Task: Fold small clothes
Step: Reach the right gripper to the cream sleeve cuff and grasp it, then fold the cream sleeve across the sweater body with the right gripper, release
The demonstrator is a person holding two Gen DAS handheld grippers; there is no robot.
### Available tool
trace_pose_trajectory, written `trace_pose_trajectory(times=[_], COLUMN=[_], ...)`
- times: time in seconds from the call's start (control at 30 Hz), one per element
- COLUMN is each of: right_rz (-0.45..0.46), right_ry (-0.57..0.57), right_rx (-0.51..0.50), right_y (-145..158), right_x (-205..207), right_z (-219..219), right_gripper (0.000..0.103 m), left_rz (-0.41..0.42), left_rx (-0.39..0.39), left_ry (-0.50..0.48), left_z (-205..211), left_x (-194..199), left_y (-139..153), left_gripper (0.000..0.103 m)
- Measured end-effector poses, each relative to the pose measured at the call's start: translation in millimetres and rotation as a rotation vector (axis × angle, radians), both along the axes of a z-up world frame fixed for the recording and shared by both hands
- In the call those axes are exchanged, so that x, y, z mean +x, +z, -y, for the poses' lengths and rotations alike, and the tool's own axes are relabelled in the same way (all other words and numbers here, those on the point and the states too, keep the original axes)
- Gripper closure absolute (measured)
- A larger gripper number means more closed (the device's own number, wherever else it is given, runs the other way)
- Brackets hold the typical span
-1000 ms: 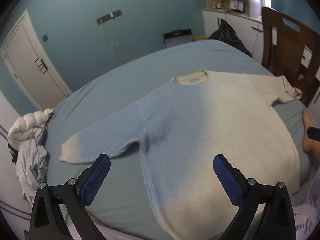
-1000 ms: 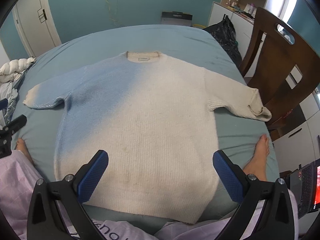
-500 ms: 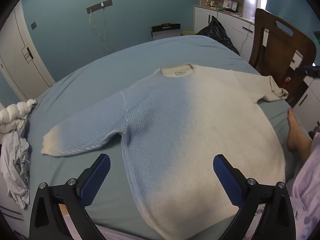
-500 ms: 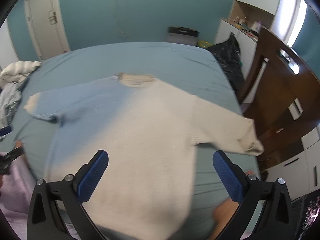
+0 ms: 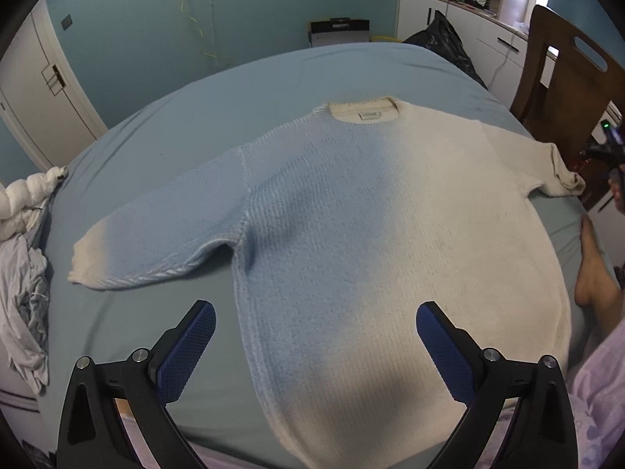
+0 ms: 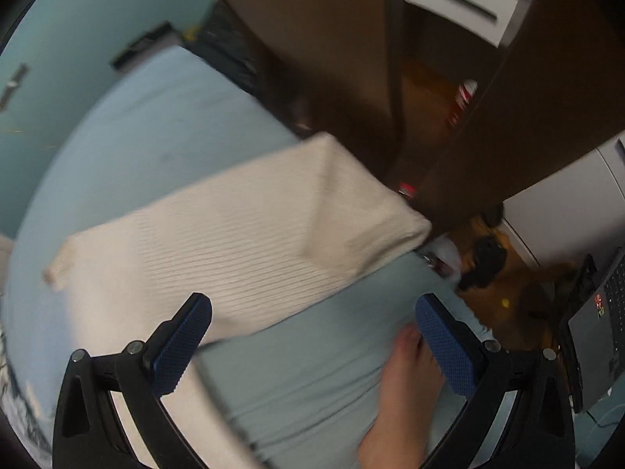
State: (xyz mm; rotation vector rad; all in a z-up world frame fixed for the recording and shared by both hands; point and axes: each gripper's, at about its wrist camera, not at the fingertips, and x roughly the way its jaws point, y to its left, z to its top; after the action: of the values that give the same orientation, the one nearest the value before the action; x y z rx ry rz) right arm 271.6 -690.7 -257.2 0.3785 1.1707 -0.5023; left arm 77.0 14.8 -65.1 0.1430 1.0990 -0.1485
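Since a second ago: right gripper (image 6: 312, 336) has swung off the sweater's middle toward its right sleeve (image 6: 242, 234) by the chair; left gripper (image 5: 314, 338) has only shifted slightly over the hem.

Left wrist, sweater: the knit sweater (image 5: 351, 234) lies flat on the blue bed (image 5: 195, 125), collar (image 5: 365, 111) at the far side, both sleeves spread out to the sides.

Left wrist, left gripper: jaws wide apart, nothing between them, hovering above the lower hem with the left sleeve (image 5: 156, 242) off to its left.

Left wrist, surroundings: a heap of other clothes (image 5: 23, 273) sits at the bed's left edge, well apart from the sweater; a bare foot (image 5: 593, 265) rests just beside the sweater's right edge.

Right wrist, right gripper: jaws spread open and empty, aimed at the right sleeve; the frame is motion-blurred.

Right wrist, sleeve: its cuff end lies near the bed's edge, close to the dark wooden chair (image 6: 508, 97); whether it overhangs I cannot tell.

Right wrist, foot: the person's foot (image 6: 406, 391) sits just under the right finger (image 6: 445, 348).

Step in hand: likely reaching for the right sleeve to fold it inward.

Doing it well: pinch near the cuff, taking both knit layers, lift only a little, and carry the sleeve across the body so the fold runs straight at the shoulder line; keep clear of the foot and chair.
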Motion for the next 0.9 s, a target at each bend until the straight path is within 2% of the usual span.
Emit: trace_pose_trajectory(times=[0.07,0.17,0.2,0.23,0.27,0.4,0.43,0.5,0.53,0.57,0.67,0.73,0.77,0.83,0.9], right_rz=[-0.051,-0.173,-0.203,-0.212,-0.211,-0.044,-0.025,-0.027,-0.058,-0.121,-0.143,-0.091,-0.018,0.074,0.150], right_ry=[0.009,0.128,0.166,0.175,0.173,0.062,0.038,-0.027,-0.039,-0.049,-0.062,-0.074,-0.076,-0.031,0.044], right_rx=[-0.041,-0.140,-0.182,-0.184,-0.169,-0.041,-0.020,0.010,0.019,0.012,-0.054,-0.103,-0.110,-0.104,-0.148], right_y=[-29,-74,-90,-95,-102,-99,-98,-98,-101,-107,-101,-86,-66,-39,-4], right_x=[9,35,44,50,56,60,59,57,58,58,50,44,38,36,31], right_z=[9,8,5,6,9,32,37,46,48,51,39,36,30,14,3], right_gripper=[0.001,0.001,0.001,0.001,0.001,0.001,0.007,0.057,0.103,0.103,0.103,0.103,0.103,0.103,0.103], left_rz=[-0.020,-0.048,-0.053,-0.054,-0.060,-0.096,-0.113,-0.133,-0.137,-0.136,-0.111,-0.090,-0.079,-0.073,-0.074], left_rx=[0.008,0.030,0.044,0.052,0.069,0.068,0.054,0.047,0.046,0.045,0.045,0.043,0.037,0.024,0.010], left_ry=[-0.007,-0.018,-0.021,-0.024,-0.028,-0.005,0.006,0.019,0.021,0.022,0.025,0.027,0.027,0.028,0.028], left_z=[4,9,12,12,14,14,13,12,11,10,6,2,0,-4,-7], left_x=[5,12,14,16,19,27,29,29,29,27,23,21,20,19,17], left_y=[-7,-20,-24,-27,-32,-42,-45,-47,-48,-47,-39,-34,-31,-27,-24], left_gripper=[0.000,0.000,0.000,0.000,0.000,0.000,0.000,0.000,0.000,0.000,0.000,0.000,0.000,0.000,0.000])
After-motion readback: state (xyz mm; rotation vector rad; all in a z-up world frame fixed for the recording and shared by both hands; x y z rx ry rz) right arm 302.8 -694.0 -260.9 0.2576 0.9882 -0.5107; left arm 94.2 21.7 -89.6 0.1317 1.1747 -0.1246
